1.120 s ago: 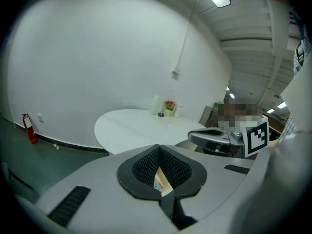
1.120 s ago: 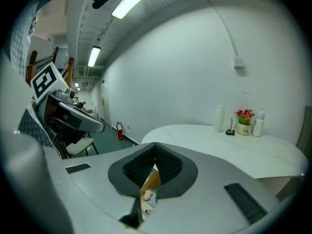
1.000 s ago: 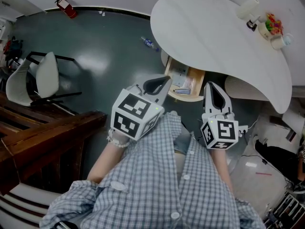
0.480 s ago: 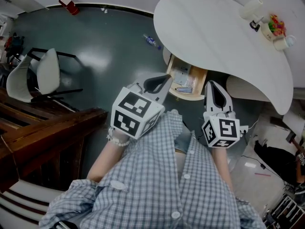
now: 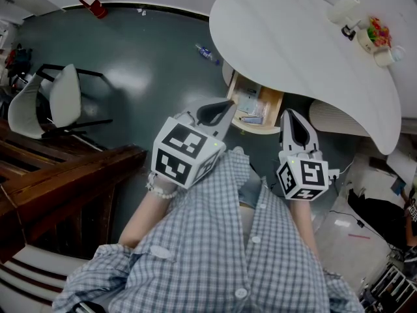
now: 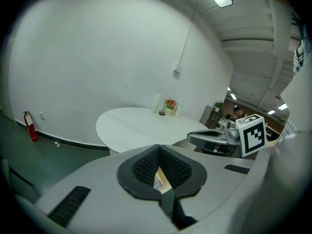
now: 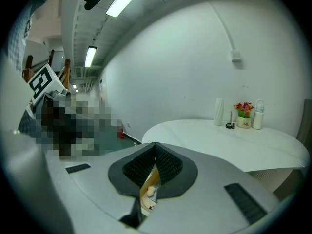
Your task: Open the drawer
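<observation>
Drawer (image 5: 274,107) looks done: it's already pulled out from under the round white table (image 5: 306,44) w/ its wooden sides and the papers and small bits inside in plain view, so the open step reads as complete and little or nothing is left beyond maybe a further pull, if you want it fully out; I can't tell if it's at its stop. Your left gripper (image 5: 218,113) and right gripper (image 5: 293,124) are both held close to your shirt, short of the drawer front and not touching it. Both are pinched nearly together w/ nothing between them: in each gripper view the pads leave only a thin slit, and a sliver of the drawer (image 6: 160,182) shows thru it. Room-wise, you've got bare dark floor btwn you and the drawer, so a straight approach is free. Watch the table edge overhanging the drawer's back half: come in low at the front lip, not from above. On your left, the dark wooden furniture (image 5: 58,181) sits near that elbow and the white chair (image 5: 58,103) is farther out. A bottle (image 5: 207,55) lies on the floor beyond the drawer, well apart, and the flower pot (image 5: 373,31) is at the table's far side.
</observation>
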Demonstrator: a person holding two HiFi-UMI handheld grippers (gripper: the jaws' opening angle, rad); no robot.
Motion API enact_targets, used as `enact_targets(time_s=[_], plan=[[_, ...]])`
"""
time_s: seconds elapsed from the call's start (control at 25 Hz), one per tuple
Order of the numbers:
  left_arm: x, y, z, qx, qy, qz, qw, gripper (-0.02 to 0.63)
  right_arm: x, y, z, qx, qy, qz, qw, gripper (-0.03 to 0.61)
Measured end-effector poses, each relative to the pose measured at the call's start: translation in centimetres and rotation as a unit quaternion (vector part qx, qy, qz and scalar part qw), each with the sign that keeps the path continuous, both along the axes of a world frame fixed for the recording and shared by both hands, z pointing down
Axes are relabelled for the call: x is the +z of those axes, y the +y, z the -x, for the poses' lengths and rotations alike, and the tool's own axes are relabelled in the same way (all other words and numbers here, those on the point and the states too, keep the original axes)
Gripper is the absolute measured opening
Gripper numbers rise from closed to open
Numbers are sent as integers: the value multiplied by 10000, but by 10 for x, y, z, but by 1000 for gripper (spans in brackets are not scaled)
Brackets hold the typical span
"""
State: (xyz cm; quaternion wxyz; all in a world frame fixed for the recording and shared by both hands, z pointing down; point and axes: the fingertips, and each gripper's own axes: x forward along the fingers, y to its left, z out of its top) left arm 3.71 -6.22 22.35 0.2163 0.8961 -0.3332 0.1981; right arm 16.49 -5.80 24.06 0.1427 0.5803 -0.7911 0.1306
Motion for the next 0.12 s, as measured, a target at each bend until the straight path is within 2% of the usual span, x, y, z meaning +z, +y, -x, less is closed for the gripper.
enact_targets(time_s=[0.12], plan=[[-1,1,1,0,7,-18,10000,-3,-1,1,-1,42,26,-28,10000,9]])
